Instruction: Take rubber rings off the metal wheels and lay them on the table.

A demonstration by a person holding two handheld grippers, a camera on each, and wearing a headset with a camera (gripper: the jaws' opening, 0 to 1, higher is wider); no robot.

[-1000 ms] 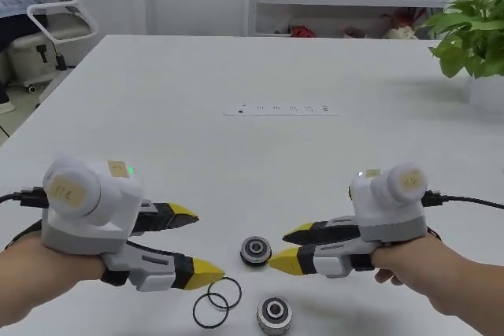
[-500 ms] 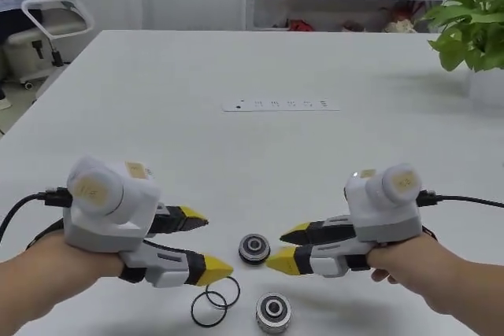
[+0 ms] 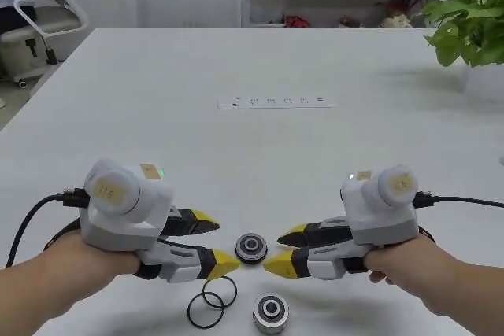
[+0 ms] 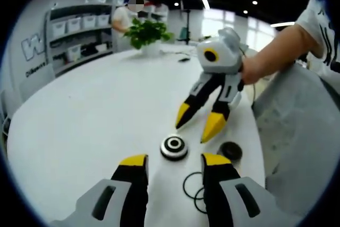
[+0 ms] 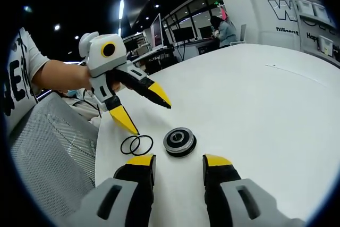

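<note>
On the white counter (image 3: 260, 155), a metal wheel (image 3: 251, 247) lies between the left claw (image 3: 226, 243) and the right claw (image 3: 272, 250), both spread and empty, with two loose rubber rings (image 3: 211, 302) and a second wheel (image 3: 270, 312) near that wheel, on the person's side.

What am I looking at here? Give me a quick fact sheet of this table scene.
Far wheel: on the table, between both claws' tips
Near wheel: on the table, closer to the person
Rubber rings: two, loose, overlapping, left of near wheel
Left claw: open, empty
Right claw: open, empty
</note>
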